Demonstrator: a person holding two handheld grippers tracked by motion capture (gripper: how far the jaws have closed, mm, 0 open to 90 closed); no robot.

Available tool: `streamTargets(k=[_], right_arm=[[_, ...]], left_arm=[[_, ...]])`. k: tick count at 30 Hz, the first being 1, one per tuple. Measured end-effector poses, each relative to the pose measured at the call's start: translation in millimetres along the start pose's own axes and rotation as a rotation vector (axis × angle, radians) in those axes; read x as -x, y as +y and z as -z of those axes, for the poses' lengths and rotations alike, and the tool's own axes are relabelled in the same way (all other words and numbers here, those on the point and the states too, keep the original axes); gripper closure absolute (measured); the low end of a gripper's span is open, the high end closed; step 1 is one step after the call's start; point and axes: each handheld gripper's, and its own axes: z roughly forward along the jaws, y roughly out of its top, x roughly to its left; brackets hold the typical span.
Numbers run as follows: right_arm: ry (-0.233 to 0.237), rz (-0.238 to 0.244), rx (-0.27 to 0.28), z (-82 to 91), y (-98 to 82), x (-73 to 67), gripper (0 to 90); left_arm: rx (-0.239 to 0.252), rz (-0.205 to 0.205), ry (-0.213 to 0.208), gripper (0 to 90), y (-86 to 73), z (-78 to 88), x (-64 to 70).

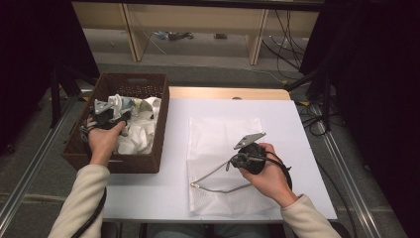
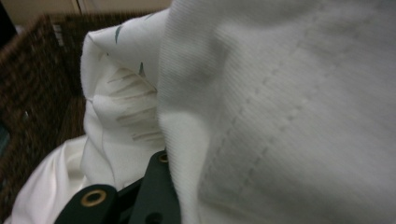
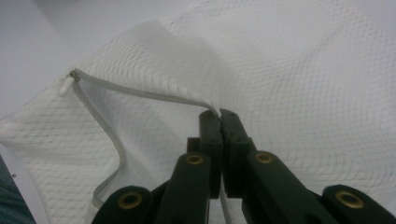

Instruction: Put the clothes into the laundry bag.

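My left gripper [image 1: 115, 113] reaches into a dark wicker basket [image 1: 133, 79] at the table's left. It is shut on a white ribbed cloth [image 2: 280, 116], which drapes over the jaws and hides the tips of my left gripper [image 2: 164, 162]. A second white piece with faint brown and green marks [image 2: 126, 112] hangs beside it. On the table lies a white mesh bag [image 1: 218, 131]. My right gripper [image 1: 233, 161] is shut on the grey zipper edge [image 3: 140, 93] of that mesh bag [image 3: 303, 70], the pinch showing at my right gripper [image 3: 220, 114], with the edge lifted off the bag.
More white clothes [image 1: 141, 134] fill the basket, whose woven wall [image 2: 28, 84] stands close on the left. The white table top [image 1: 307, 129] ends near a wooden strip [image 1: 223, 92] at the back. Cables and shelf legs lie on the floor beyond.
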Motion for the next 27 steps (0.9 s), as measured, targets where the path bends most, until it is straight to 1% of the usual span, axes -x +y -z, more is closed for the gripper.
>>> streamTargets(k=[2, 3, 4, 5, 6, 7, 8, 9, 10, 11, 12, 13, 14, 16, 17, 19, 22, 23, 25, 27], right_arm=[[0.002, -0.012, -0.004, 0.8, 0.3, -0.5, 89.6], [-0.009, -0.001, -0.004, 0.7, 0.2, 0.6, 89.7], [-0.008, -0.001, -0.003, 0.9, 0.2, 0.6, 89.6], [-0.013, -0.015, -0.002, 0.7, 0.1, -0.2, 89.6], [-0.018, -0.001, 0.009, -0.3, -0.6, 0.5, 89.7], [0.006, -0.025, -0.01, 1.3, 0.4, -0.8, 89.6], [0.006, -0.014, -0.005, 1.0, 0.0, 0.0, 89.6], [0.004, -0.012, -0.005, 0.7, -0.1, 0.2, 89.6], [0.008, -0.014, -0.005, 0.8, -0.2, 0.1, 89.6], [0.009, -0.014, -0.005, 0.9, -0.2, 0.2, 89.6], [0.002, -0.031, -0.007, 1.1, -0.2, -0.7, 89.6], [-0.01, -0.016, -0.008, 1.0, -0.1, 0.9, 89.6], [0.003, -0.014, -0.005, 0.6, 0.2, 0.7, 89.6], [0.004, -0.011, -0.002, 0.2, -0.2, 1.3, 89.6], [0.002, 0.008, -0.003, -0.5, -0.4, 2.1, 89.6], [0.004, 0.004, -0.004, -0.5, -0.2, 1.6, 89.6], [-0.012, -0.009, -0.006, 0.7, -0.1, 1.1, 89.6], [-0.011, -0.013, -0.007, 0.8, 0.0, 1.1, 89.6], [-0.008, -0.015, -0.004, 1.0, -0.2, 0.8, 89.7], [0.002, -0.01, -0.002, 0.7, -0.2, 0.5, 89.6]], left_arm=[[0.045, -0.001, -0.011, 73.2, 4.0, 5.3, 0.7], [0.074, 0.0, -0.024, 73.2, 5.9, 7.9, 1.3], [0.098, -0.001, -0.028, 73.2, 7.6, 11.0, 2.1], [0.119, 0.0, -0.031, 73.2, 9.2, 13.8, 2.7], [0.144, 0.003, -0.036, 73.2, 10.5, 16.1, 3.3], [0.156, 0.0, -0.036, 73.2, 11.9, 18.8, 3.7], [0.163, 0.002, -0.041, 73.2, 13.1, 20.4, 4.3], [0.181, 0.002, -0.039, 73.2, 15.8, 23.8, 5.0], [0.189, 0.001, -0.04, 73.2, 17.2, 25.7, 5.0], [0.209, 0.004, -0.046, 73.3, 19.3, 27.9, 5.5], [0.224, 0.001, -0.047, 73.3, 21.7, 31.1, 5.5], [0.243, 0.005, -0.052, 73.4, 24.5, 34.2, 5.9], [0.268, -0.003, -0.055, 73.4, 27.8, 37.3, 5.6], [0.299, 0.005, -0.063, 73.4, 34.0, 44.4, 7.1], [0.313, 0.008, -0.068, 73.4, 37.2, 48.1, 8.3], [0.342, 0.008, -0.071, 73.4, 42.9, 55.6, 11.0], [0.388, 0.002, -0.08, 73.5, 51.1, 67.9, 14.6], [0.403, -0.007, -0.079, 73.4, 53.7, 72.4, 15.4], [0.433, -0.003, -0.089, 73.4, 58.1, 80.7, 18.7], [0.475, -0.018, -0.104, 73.4, 62.3, 87.9, 21.9]])
